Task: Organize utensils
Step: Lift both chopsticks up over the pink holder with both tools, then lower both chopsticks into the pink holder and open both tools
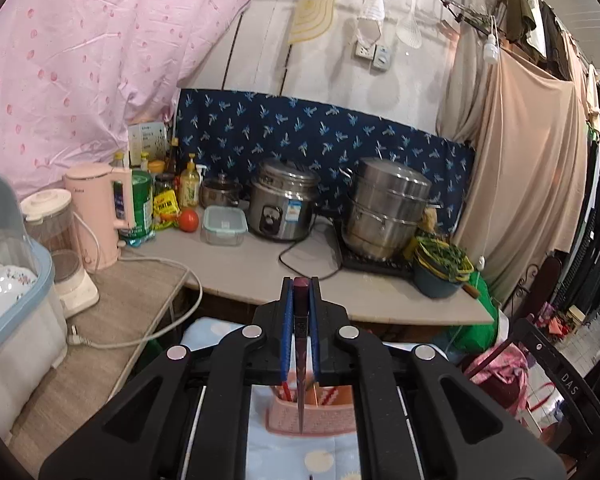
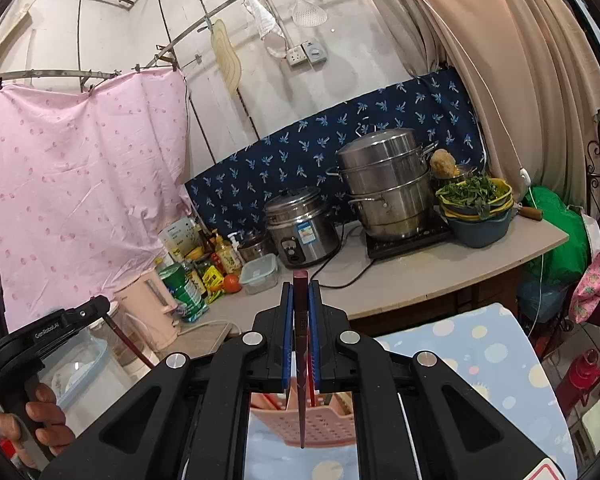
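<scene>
Left wrist: dark chopstick [image 1: 301, 360] clamped in closed left tongs [image 1: 301, 292], tip above pink slotted holder [image 1: 312, 416] (right tongs [image 2: 301, 292] likewise pinching another). Lower vertically, tip into compartment, release only once seated.

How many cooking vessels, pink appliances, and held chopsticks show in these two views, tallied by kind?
Stainless steamer pot: 1
Rice cooker: 1
Small lidded pot: 1
Pink kettle: 1
Dark red chopsticks: 2, one clamped in the left claw, one in the right claw
Pink perforated utensil holder: 1
Total: 7
</scene>
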Available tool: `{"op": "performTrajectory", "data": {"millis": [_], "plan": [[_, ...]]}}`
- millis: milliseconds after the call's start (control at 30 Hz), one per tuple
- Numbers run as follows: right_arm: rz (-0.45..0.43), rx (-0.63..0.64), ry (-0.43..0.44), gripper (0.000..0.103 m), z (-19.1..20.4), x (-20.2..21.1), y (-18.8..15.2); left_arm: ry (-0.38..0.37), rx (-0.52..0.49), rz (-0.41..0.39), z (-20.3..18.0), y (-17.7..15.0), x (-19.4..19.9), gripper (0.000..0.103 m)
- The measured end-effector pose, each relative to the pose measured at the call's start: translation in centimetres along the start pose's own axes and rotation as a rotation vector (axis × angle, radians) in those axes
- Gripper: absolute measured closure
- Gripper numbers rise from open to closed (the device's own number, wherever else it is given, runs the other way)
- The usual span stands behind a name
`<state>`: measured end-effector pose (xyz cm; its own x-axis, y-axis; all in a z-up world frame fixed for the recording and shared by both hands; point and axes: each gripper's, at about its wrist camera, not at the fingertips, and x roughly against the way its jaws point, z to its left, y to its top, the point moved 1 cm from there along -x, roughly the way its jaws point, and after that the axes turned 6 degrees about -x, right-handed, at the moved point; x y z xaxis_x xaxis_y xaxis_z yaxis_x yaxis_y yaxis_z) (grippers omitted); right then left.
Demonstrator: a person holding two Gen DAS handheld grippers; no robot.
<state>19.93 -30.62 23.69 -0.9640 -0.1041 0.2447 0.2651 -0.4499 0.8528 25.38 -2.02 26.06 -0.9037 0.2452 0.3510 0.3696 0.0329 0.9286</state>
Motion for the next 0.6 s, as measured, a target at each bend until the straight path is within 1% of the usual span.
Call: {"op": "performTrajectory", "data": {"millis": [133, 233, 400, 600], "plan": [[-0.044, -0.032, 0.01, 0.096, 0.5, -2.1, 1.3, 0.022, 0.002, -0.028, -0.2, 1.1, -1.9, 0.096], [-0.047, -0.043, 0.003, 0.096, 0.3, -4.0, 1.1, 0.032, -0.011, -0.042, -0.6, 1.2, -3.3, 0.096], [0.009, -0.027, -0.025, 0.096, -0.7, -7.0, -0.9, 0.023, -0.015, -0.022, -0.7, -0.2, -5.6, 0.096], [0.097, -0.014, -0.042, 0.096, -2.0, -9.8, -3.3, 0.021, -0.012, 0.037, -0.2, -2.7, -7.9, 0.096]]}}
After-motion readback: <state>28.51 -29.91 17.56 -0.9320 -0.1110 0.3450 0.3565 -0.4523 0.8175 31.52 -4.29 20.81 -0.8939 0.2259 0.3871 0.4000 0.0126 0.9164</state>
